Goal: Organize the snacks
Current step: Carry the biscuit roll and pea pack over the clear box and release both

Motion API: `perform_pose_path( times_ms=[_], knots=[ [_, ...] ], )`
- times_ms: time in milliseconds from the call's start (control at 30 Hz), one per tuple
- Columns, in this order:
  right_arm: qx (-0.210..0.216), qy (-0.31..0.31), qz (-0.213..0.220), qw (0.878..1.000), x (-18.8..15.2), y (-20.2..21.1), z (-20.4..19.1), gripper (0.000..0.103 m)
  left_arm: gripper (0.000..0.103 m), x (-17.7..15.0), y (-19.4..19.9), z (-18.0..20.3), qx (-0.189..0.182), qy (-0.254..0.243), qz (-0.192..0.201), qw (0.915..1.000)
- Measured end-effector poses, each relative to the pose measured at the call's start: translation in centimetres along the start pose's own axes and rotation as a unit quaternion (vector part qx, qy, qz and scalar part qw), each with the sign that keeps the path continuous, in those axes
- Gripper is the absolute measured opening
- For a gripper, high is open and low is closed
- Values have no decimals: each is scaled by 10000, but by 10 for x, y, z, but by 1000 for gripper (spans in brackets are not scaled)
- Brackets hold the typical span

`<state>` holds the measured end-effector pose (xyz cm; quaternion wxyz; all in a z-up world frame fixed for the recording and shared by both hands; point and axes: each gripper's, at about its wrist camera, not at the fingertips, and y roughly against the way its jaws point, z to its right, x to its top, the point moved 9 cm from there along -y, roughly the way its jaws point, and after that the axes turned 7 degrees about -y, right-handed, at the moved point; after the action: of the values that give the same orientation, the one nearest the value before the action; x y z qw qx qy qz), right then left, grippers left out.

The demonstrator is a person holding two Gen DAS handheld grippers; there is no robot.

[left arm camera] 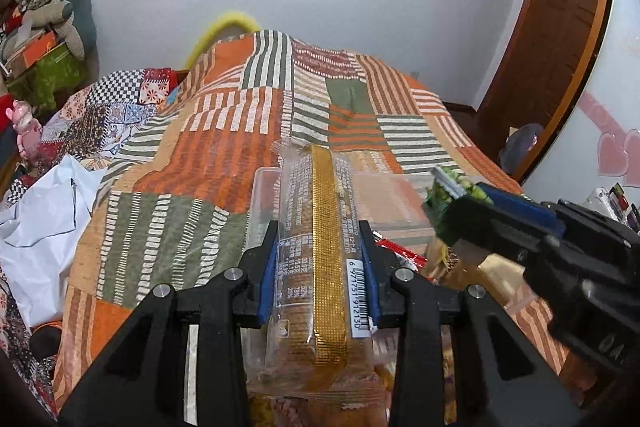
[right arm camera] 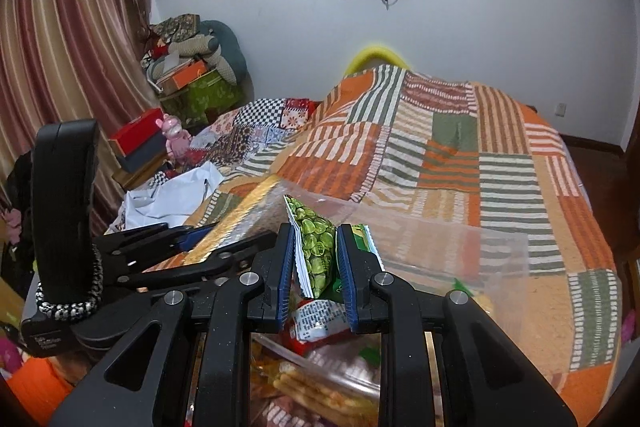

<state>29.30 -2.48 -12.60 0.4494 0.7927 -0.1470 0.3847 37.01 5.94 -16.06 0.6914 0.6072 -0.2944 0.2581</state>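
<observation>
biscuit pack [left arm camera: 316,243] lengthwise in left tongs [left arm camera: 320,267], pointing away

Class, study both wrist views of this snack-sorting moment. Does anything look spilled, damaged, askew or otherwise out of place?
Nothing is spilled or torn. The left gripper is shut on a clear biscuit packet, and the right gripper on a green pea packet, both above the clear plastic box on the patchwork quilt. Only the loose snacks heaped below look untidy.
</observation>
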Motion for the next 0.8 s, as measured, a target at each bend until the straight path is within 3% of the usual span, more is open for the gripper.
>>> perform_pose_path(
  times_ms=[467, 800],
  knots=[
    [-47, -343, -584, 9977, -16, -31, 19, 24, 36, -10, -41, 1, -7, 46, -517, 9986],
    [-173, -242, -453, 9985, -13, -20, 19, 24, 36, -8, -17, 4, 60, -111, -321, 9994]
  ],
)
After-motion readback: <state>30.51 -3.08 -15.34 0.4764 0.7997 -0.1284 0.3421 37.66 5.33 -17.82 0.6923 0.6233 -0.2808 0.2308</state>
